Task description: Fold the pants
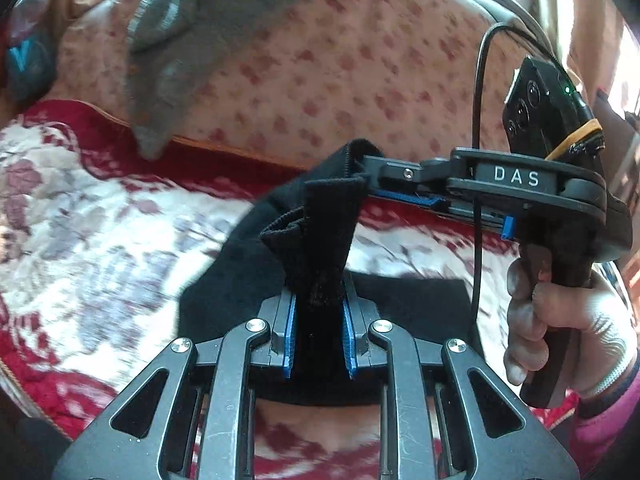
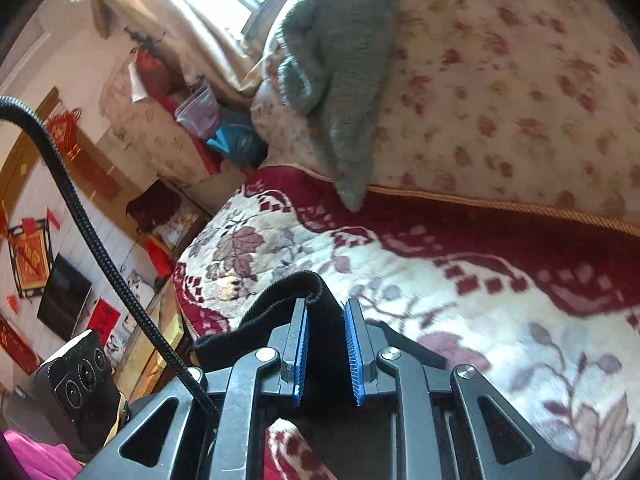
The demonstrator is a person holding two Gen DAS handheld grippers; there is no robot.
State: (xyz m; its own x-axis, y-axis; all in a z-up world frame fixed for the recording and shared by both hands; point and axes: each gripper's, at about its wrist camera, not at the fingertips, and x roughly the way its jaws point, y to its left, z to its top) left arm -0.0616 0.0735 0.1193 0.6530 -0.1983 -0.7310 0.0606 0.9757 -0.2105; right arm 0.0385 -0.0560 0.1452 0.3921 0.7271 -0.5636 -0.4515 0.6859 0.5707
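Between the blue pads of the left gripper a bunched fold of the black pants is pinched, the jaws set narrow with the cloth filling the gap. From there the ribbed waistband is drawn up and across to the right gripper, which is seen side-on in the left view and is clamped on the band's far end. In the right view the right gripper is shown with its pads close together and black cloth held between them. The rest of the pants is spread below both grippers on a red and cream floral bedspread. Behind it, a pale flowered cushion is propped, with a grey garment draped over it. At the right, a hand is wrapped round the right gripper's handle.
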